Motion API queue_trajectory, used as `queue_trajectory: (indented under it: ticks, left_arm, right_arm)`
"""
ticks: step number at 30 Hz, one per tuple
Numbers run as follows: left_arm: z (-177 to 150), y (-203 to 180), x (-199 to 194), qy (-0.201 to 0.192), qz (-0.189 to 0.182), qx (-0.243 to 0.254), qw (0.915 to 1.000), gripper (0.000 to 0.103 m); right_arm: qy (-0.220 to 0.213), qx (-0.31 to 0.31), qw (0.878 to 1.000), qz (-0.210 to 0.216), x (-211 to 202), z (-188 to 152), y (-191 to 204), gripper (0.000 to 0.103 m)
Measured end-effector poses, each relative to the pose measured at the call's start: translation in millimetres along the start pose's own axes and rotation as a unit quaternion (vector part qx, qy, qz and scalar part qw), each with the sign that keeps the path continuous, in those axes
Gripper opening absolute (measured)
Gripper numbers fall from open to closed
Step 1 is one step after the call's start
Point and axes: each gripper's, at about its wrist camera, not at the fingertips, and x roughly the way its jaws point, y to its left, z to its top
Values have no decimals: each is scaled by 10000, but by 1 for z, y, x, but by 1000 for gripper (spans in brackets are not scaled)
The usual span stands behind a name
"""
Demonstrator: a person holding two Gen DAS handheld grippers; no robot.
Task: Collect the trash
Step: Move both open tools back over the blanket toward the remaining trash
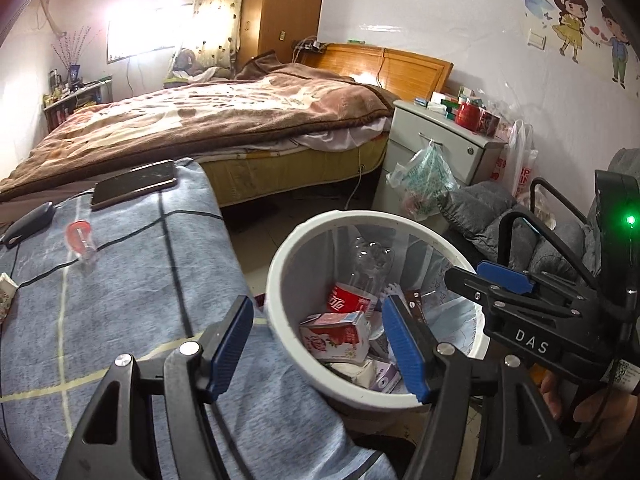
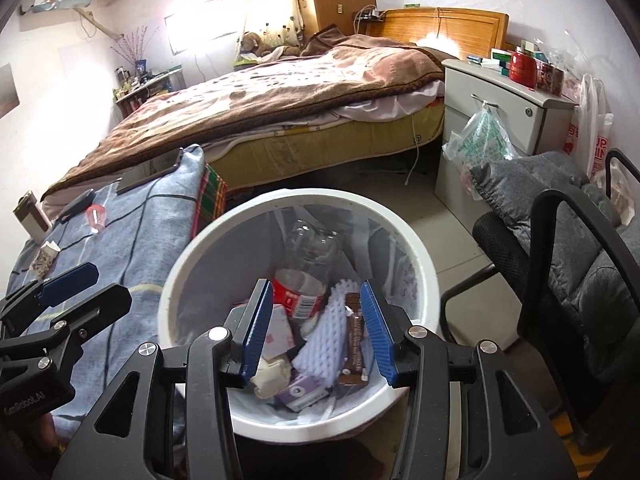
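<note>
A white trash bin (image 1: 280, 264) (image 2: 176, 272) with a clear liner stands on the floor beside a blue-covered table (image 1: 120, 280). It holds a clear cola bottle (image 1: 360, 276) (image 2: 308, 268), a pink milk carton (image 1: 336, 336), a brown snack wrapper (image 2: 354, 340), white foam (image 2: 328, 336) and other scraps. My left gripper (image 1: 320, 344) is open and empty over the bin's near left rim. My right gripper (image 2: 316, 332) is open and empty above the bin; it also shows in the left wrist view (image 1: 480, 280). A small red-and-clear wrapper (image 1: 82, 240) (image 2: 96, 216) and a paper scrap (image 2: 46, 258) lie on the table.
A phone (image 1: 134, 184) and a dark oblong object (image 1: 28, 224) lie on the table. A bed (image 1: 200, 120) stands behind. A grey nightstand (image 2: 500, 108) with a hanging plastic bag (image 2: 480, 140) is at right, and a black chair with grey cushion (image 2: 560, 232) stands beside the bin.
</note>
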Motion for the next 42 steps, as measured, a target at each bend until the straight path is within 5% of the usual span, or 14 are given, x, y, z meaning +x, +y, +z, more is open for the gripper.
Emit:
queue_trajectory:
  ticks: [28, 42]
  left_arm:
    - [-25, 113, -77, -529, 818, -751, 9924, 69]
    - [-41, 202, -106, -535, 1559, -1281, 9780, 69]
  right_arm:
    - [-294, -753, 9940, 739, -12, 6, 104, 48]
    - [-198, -1199, 9854, 1193, 5, 9, 166, 48]
